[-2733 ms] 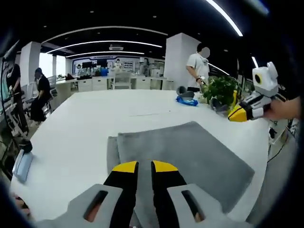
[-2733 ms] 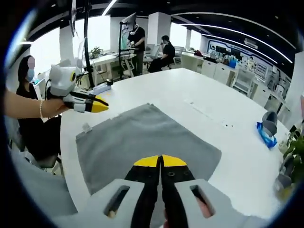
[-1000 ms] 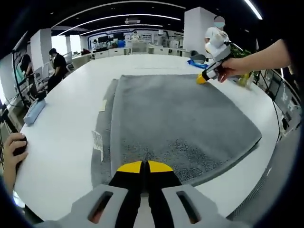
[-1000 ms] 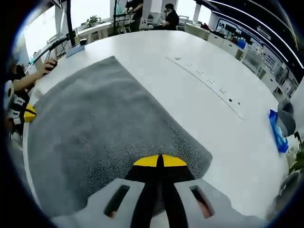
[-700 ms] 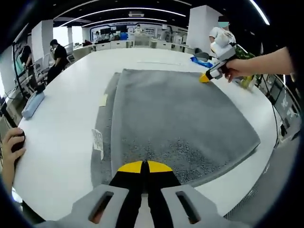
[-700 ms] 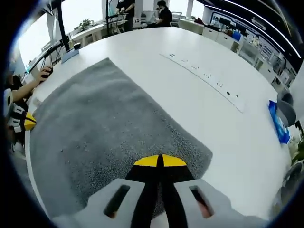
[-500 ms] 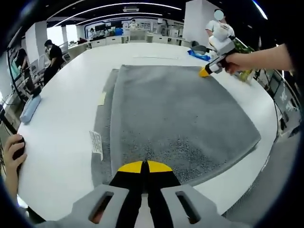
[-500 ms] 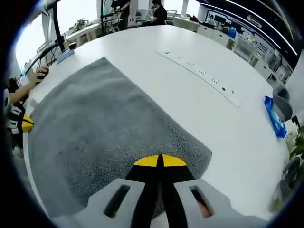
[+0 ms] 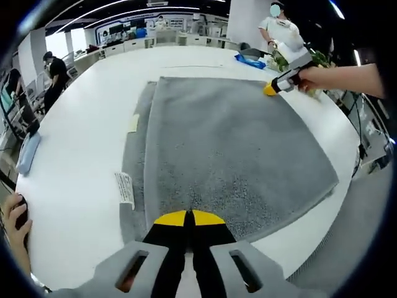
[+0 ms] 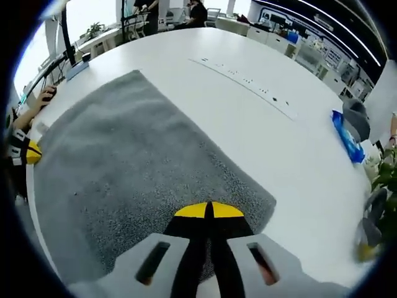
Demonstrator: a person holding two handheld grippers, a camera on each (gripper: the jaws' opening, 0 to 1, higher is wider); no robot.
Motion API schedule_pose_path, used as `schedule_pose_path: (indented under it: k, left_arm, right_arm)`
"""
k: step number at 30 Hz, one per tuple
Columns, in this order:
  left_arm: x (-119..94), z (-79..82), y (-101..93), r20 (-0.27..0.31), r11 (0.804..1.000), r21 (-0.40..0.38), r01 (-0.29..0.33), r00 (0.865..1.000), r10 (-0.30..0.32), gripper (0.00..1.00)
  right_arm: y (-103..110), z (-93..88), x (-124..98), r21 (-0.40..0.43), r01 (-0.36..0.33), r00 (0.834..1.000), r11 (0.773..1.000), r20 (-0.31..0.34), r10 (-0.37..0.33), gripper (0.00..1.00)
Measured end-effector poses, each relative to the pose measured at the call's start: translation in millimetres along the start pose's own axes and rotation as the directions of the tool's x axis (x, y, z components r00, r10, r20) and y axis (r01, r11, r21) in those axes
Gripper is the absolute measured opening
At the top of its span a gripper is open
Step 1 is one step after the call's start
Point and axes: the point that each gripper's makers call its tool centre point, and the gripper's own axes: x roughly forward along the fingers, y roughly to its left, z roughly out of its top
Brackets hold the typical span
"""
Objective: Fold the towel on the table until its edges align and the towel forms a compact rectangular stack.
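Observation:
A grey towel (image 9: 229,143) lies folded on the white table (image 9: 74,136), its lower layer and a white label (image 9: 124,188) showing along the left side. My left gripper (image 9: 186,218) is shut, its yellow tips over the towel's near edge. My right gripper (image 9: 270,90), held by a hand, touches the far right corner. In the right gripper view the towel (image 10: 124,161) spreads ahead and the right gripper (image 10: 209,211) is shut low over its near corner. The left gripper (image 10: 31,152) sits at the towel's far left edge. I cannot see cloth between either pair of jaws.
A blue packet (image 9: 249,61) and a potted plant (image 10: 384,174) stand past the towel's right side. A person's hand (image 9: 15,214) rests at the table's left edge near a pale blue object (image 9: 26,153). People stand and sit around the room.
Both grippers have come down from mid-air to the towel's corners since the earliest frames. Over the last second they stay put; only the views shift slightly.

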Motion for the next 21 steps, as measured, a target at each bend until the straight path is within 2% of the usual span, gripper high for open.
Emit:
schedule_pose_path:
  k: [10,21]
  left_arm:
    - [10.5,13.9,-4.4,-0.029,0.998,0.051,0.031,0.999,-0.03,0.01]
    - [15.4,20.3,-5.8,-0.057,0.994,0.092,0.052,0.997,-0.047,0.02]
  right_arm:
    - [-10.9,-22.0,-16.2,0.04,0.037,0.998,0.998,-0.046,-0.036,0.0]
    - [-15.9,-38.7,-26.2,0.082,0.069,0.997,0.994,-0.046,-0.066,0.0]
